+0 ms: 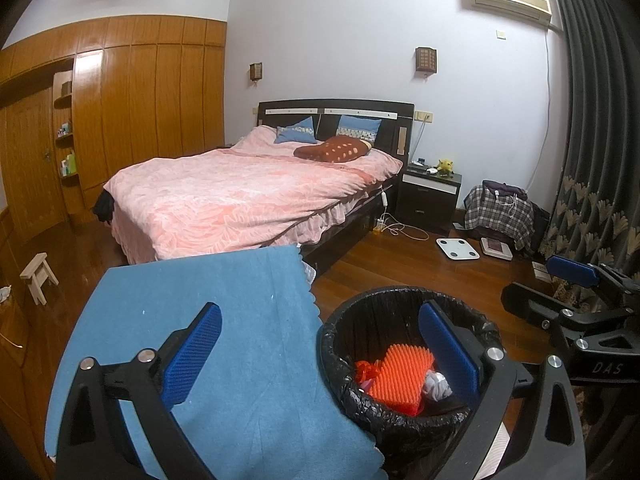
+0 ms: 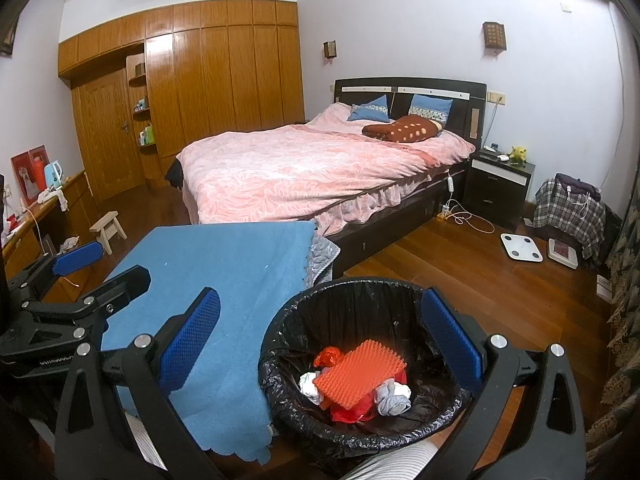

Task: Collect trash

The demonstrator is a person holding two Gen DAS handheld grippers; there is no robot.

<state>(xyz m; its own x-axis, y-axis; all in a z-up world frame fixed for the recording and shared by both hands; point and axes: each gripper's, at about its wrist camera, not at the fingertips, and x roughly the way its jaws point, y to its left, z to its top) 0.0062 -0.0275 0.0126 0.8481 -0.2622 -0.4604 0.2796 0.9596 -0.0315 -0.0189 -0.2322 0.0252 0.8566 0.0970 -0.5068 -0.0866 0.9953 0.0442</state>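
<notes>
A round bin lined with a black bag [image 1: 404, 416] [image 2: 360, 436] stands on the wooden floor beside a surface covered by a blue cloth [image 1: 256, 332] [image 2: 236, 292]. Inside the bin lie an orange spiky pad [image 1: 400, 374] [image 2: 358, 374], red plastic scraps [image 2: 330, 358] and crumpled white tissues [image 2: 394, 398]. My left gripper [image 1: 320, 356] is open and empty, above the cloth edge and the bin. My right gripper [image 2: 322, 346] is open and empty, above the bin; it also shows at the right of the left wrist view [image 1: 568, 280]. The left gripper shows at the left of the right wrist view [image 2: 92, 268].
A bed with a pink cover [image 1: 248, 196] [image 2: 320, 164] stands behind the cloth. A dark nightstand [image 1: 430, 196], a white scale [image 1: 458, 249] and a plaid-covered pile [image 1: 500, 210] lie to the right. A small wooden stool [image 2: 109, 229] and a desk [image 2: 36, 216] are left.
</notes>
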